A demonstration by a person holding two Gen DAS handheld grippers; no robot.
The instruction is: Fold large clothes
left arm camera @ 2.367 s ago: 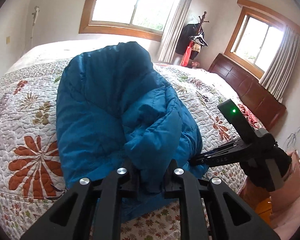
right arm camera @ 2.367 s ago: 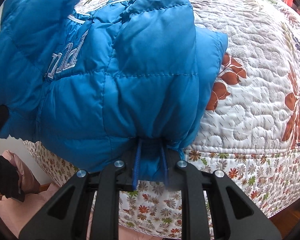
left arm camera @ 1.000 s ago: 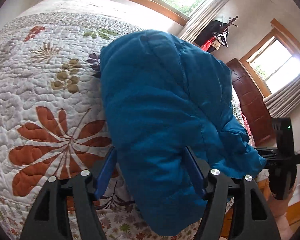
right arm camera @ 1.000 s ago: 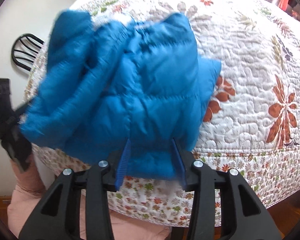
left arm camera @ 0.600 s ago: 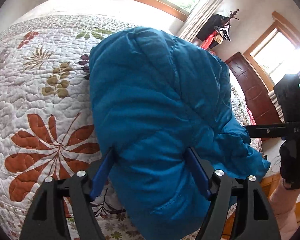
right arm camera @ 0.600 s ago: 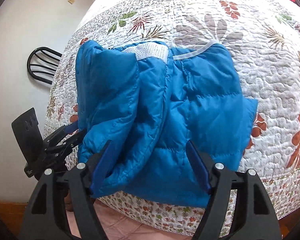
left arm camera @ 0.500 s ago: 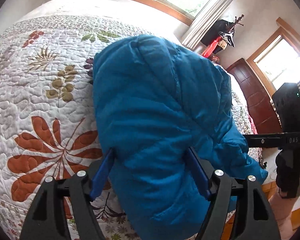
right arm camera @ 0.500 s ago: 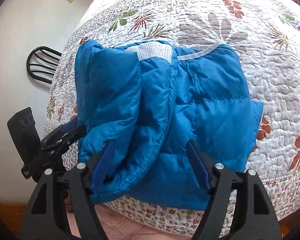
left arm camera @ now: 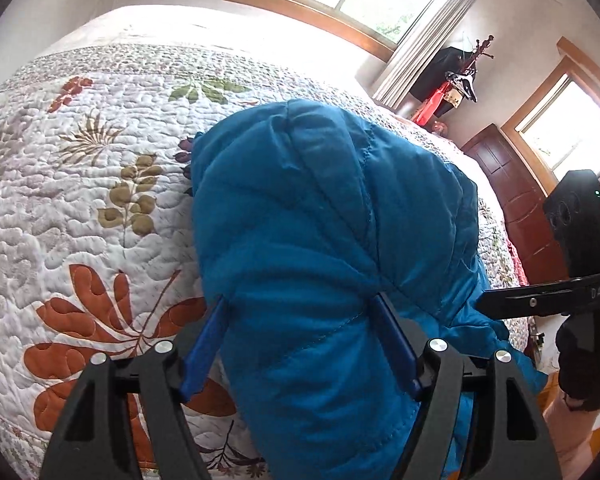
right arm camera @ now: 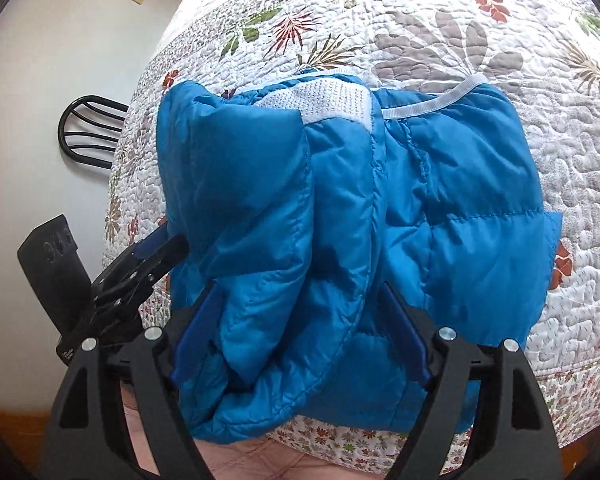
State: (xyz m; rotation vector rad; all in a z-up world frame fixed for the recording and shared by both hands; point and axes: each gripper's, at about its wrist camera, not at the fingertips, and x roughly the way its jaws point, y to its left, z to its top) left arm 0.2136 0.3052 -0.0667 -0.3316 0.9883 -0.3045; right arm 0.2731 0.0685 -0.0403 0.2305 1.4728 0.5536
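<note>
Jacket (right arm camera: 340, 240) lies folded on the quilt (right arm camera: 500, 20) at the bed's near edge, between and just ahead of both your spread, released jaws — left gripper (left arm camera: 300, 344), right gripper (right arm camera: 300, 332) — its long axis running across your right gripper's reach.

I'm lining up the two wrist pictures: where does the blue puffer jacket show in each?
Left wrist: the blue puffer jacket fills the centre, running down between the open left gripper.
Right wrist: it covers the middle, its near edge between the open right gripper.
Shared landmark: the floral quilt beneath it.
</note>
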